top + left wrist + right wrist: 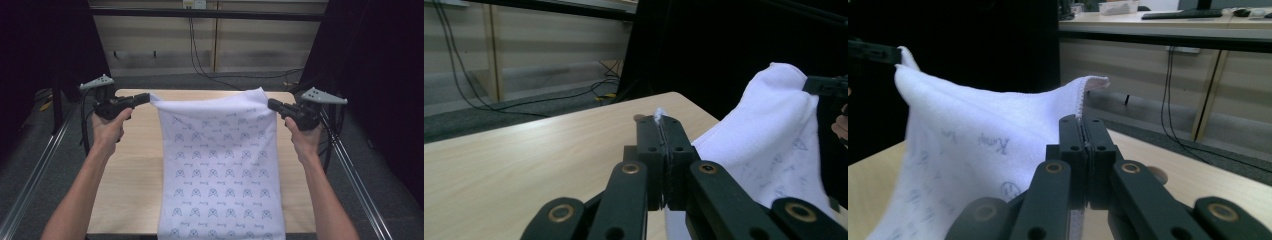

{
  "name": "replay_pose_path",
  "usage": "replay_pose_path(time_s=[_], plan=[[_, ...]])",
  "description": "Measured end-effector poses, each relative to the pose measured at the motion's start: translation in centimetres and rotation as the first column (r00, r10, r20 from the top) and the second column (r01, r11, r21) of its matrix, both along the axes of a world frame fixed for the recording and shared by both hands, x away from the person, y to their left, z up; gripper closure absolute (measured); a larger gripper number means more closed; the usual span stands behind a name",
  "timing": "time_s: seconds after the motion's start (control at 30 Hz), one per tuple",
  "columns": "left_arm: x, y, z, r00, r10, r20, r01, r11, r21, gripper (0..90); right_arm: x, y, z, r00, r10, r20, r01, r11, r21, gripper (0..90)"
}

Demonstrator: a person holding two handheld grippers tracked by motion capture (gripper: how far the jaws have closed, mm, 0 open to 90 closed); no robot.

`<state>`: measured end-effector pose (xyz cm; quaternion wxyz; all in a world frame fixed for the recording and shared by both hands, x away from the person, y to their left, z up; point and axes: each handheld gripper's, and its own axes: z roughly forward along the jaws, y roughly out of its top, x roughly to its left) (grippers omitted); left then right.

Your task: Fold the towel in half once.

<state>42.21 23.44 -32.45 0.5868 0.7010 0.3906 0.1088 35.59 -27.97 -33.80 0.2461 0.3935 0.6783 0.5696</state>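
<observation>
One white cloth printed with small dark motifs (220, 165) is counted, and one light wooden table (135, 165) beneath it. Two black two-jaw grippers are counted, a left gripper (145, 98) and a right gripper (272, 104), each carried by one of two bare hands. Two grey three-cornered plates are seen, one atop each gripper.

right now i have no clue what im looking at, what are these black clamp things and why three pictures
A person sits at a wooden table holding a hand-held tool in each hand. Each tool ends in two black jaws that pinch.

The high view looks down from above the person. The other two pictures come from small cameras riding on each tool, looking along its jaws.

The left gripper and the right gripper are each shut on a far corner of a white patterned towel, lifting that edge. The rest of the towel lies on the table and hangs over the near edge.
</observation>
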Motion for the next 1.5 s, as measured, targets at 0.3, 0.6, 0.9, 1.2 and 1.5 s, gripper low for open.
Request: replay_pose_path(time_s=[0.3,0.6,0.9,1.2,1.5], plan=[[2.7,-1.3,-6.4,0.9866,0.08,-0.142,-0.078,0.9968,0.019,62.6,5.6,-2.9,-5.4,0.9451,-0.255,-0.204,0.23,0.963,-0.141,64.5],[-0.9,-4.1,-12.7,0.9721,-0.11,-0.207,0.139,0.982,0.128,71.5,0.3,-3.0,-8.7,0.9604,-0.144,-0.239,0.103,0.979,-0.175,61.4],[-4.2,-8.8,-17.5,0.9219,-0.24,-0.304,0.334,0.8897,0.311,79.7,-5.1,-0.9,-12.6,0.9395,-0.017,-0.342,-0.068,0.97,-0.233,65.6],[-5.5,-4.8,-17.8,0.9399,-0.165,-0.299,0.263,0.908,0.326,83.3,-6.9,-0.3,-13.9,0.9242,0.023,-0.381,-0.133,0.955,-0.264,66.5],[-6.9,-5.1,-17.5,0.9352,-0.204,-0.289,0.29,0.91,0.296,66.8,-6.8,0.9,-15.9,0.9061,0.016,-0.423,-0.171,0.928,-0.331,70.1]])
